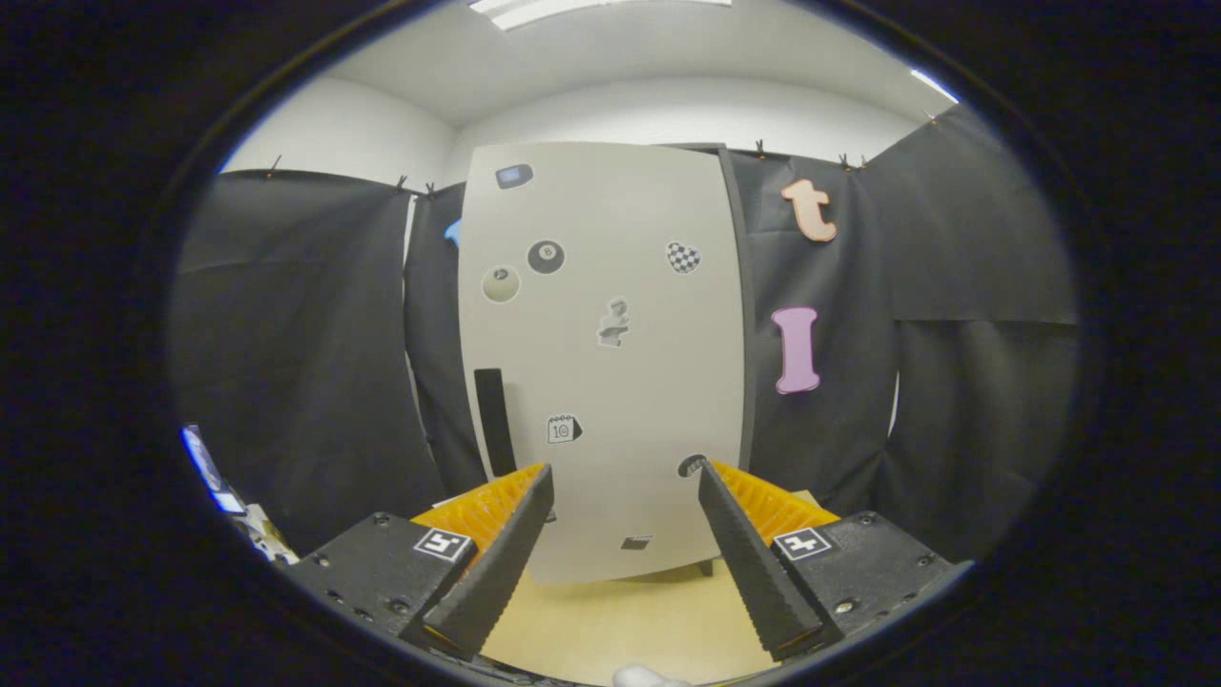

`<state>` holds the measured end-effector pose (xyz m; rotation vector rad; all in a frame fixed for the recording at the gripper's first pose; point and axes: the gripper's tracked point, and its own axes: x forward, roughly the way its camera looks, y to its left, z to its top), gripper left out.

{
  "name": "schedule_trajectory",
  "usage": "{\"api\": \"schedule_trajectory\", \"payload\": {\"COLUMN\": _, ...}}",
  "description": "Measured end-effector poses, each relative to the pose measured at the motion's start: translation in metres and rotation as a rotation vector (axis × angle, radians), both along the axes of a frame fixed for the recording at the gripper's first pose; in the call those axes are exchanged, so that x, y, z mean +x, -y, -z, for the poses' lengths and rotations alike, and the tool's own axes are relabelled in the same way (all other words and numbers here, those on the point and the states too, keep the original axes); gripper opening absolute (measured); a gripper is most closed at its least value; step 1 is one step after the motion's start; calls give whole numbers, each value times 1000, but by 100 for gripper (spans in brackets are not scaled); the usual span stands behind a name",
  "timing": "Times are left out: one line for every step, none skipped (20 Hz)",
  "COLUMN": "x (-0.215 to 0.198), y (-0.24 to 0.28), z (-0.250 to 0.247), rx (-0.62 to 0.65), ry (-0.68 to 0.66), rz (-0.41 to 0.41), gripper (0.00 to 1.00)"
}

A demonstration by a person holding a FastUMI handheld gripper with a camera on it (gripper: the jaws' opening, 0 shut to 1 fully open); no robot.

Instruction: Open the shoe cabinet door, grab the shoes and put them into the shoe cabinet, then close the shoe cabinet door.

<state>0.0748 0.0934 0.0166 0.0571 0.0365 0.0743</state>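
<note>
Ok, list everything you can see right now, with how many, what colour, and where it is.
Cabinet door: one, pale beige, shut, straight ahead beyond the jaws.
Handle: one, black, upright strip on the door's left side, just above the left finger.
Stickers: about nine, mostly black, grey and white, scattered over the door.
Curtains: black cloth, hanging on both sides of the cabinet.
Floor: pale wood, between the fingers and up to the cabinet's foot.
Ceiling light: one, white, overhead.
Gripper: one, jaws wide open, holding nothing, short of the door.
</note>
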Motion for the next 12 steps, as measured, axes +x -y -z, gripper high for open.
{"api": "schedule_trajectory", "payload": {"x": -11, "y": 6, "z": -1, "rx": 0, "ry": 6, "rz": 15, "gripper": 100}}
{"api": "schedule_trajectory", "payload": {"x": -20, "y": 10, "z": -2, "rx": 1, "ry": 8, "rz": 21, "gripper": 100}}
{"api": "schedule_trajectory", "payload": {"x": -30, "y": 14, "z": -2, "rx": 3, "ry": 9, "rz": 27, "gripper": 100}}
{"api": "schedule_trajectory", "payload": {"x": -39, "y": 19, "z": 0, "rx": 0, "ry": 10, "rz": 37, "gripper": 100}}
{"api": "schedule_trajectory", "payload": {"x": -47, "y": 23, "z": 1, "rx": -4, "ry": 9, "rz": 48, "gripper": 100}}
{"api": "schedule_trajectory", "payload": {"x": -55, "y": 25, "z": 4, "rx": -7, "ry": 5, "rz": 54, "gripper": 100}}
{"api": "schedule_trajectory", "payload": {"x": -62, "y": 26, "z": 7, "rx": -7, "ry": 3, "rz": 55, "gripper": 100}}
{"api": "schedule_trajectory", "payload": {"x": -66, "y": 25, "z": 11, "rx": -8, "ry": -3, "rz": 54, "gripper": 100}}
{"api": "schedule_trajectory", "payload": {"x": -70, "y": 25, "z": 13, "rx": -14, "ry": -4, "rz": 51, "gripper": 100}}
{"api": "schedule_trajectory", "payload": {"x": -73, "y": 27, "z": 15, "rx": -21, "ry": -6, "rz": 56, "gripper": 100}}
{"api": "schedule_trajectory", "payload": {"x": -75, "y": 27, "z": 17, "rx": -20, "ry": -6, "rz": 55, "gripper": 100}}
{"api": "schedule_trajectory", "payload": {"x": -75, "y": 25, "z": 17, "rx": -15, "ry": -7, "rz": 53, "gripper": 100}}
